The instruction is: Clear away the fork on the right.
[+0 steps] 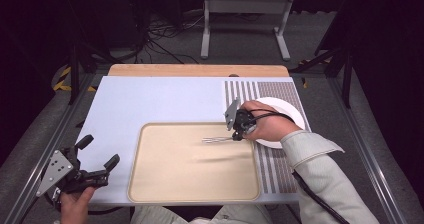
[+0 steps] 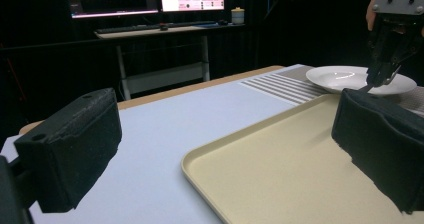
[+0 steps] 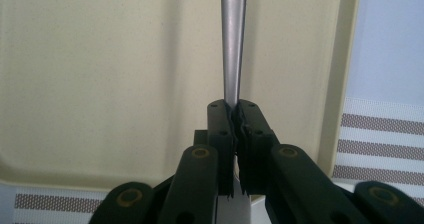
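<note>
Centrally on the pale blue-grey counter [image 1: 150, 99] lies a shallow beige rectangular plastic tray [image 1: 170, 179], its long side toward the person. To the tray's right a grey-and-white striped woven placemat [image 1: 272, 91] covers the counter, and a round white ceramic plate [image 1: 292, 114] sits on the mat just beside the tray's far right corner.

The right hand-held gripper [image 1: 235, 134] is held over the tray's right edge, in front of the plate, with the person's right hand [image 1: 267, 126] wrapped around it and a light grey sleeve [image 1: 320, 169] running back toward the bottom of the high view. Its jaws are clamped together on the handle of a slim silver metal fork [image 1: 216, 140], which points left across the tray, tines farthest from the hand-held gripper. A faint shadow lies on the tray below the fork, which suggests it is lifted off the surface. In the right gripper view the fork's tapering handle [image 3: 233, 44] rises straight from between the closed jaws over the beige tray floor.

The left hand-held gripper [image 1: 97, 156] is held at the counter's near left corner, well apart from the tray's left rim, by the person's left hand [image 1: 75, 206]. Its two black jaws are spread wide with nothing between them; in the left gripper view they frame the tray [image 2: 280, 169], the plate [image 2: 345, 79] and the other hand-held gripper [image 2: 380, 76] farther off.
</note>
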{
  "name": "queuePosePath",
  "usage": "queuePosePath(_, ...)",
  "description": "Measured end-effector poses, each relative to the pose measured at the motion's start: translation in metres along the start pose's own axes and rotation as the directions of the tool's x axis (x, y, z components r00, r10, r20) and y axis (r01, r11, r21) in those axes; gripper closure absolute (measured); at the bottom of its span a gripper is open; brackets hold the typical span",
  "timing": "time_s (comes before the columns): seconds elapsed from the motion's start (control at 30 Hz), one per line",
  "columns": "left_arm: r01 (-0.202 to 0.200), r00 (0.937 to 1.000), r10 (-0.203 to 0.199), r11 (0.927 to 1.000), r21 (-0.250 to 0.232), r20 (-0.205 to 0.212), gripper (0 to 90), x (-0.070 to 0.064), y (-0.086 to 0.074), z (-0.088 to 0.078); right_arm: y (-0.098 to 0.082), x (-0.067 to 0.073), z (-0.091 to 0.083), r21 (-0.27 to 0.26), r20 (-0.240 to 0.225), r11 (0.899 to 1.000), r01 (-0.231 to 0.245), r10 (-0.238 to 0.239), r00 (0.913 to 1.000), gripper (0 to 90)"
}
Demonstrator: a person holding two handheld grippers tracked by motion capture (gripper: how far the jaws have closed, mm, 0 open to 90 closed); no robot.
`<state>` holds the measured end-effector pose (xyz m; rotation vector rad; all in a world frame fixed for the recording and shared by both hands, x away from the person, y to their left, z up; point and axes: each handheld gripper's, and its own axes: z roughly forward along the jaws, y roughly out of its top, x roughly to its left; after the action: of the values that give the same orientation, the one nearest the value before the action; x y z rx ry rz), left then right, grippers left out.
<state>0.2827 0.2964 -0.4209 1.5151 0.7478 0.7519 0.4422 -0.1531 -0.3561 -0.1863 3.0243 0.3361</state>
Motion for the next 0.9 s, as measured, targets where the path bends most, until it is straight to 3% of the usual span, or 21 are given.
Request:
queuePosePath(0.33, -0.001, 1.0000, 0.001, 1.0000, 0.000, 0.002, 0.5, 0.001, 0.000, 0.000, 0.014, -0.005, 0.015, -0.004, -0.009, 1.000, 0.019, -0.019, 0.9998, 86.5)
queuePosePath(0.9, 0.004, 1.0000, -0.004, 1.0000, -0.005, 0.003, 0.5, 0.001, 0.000, 0.001, 0.015, -0.012, 0.037, 0.008, -0.033, 1.000, 0.014, -0.014, 0.9994, 86.3)
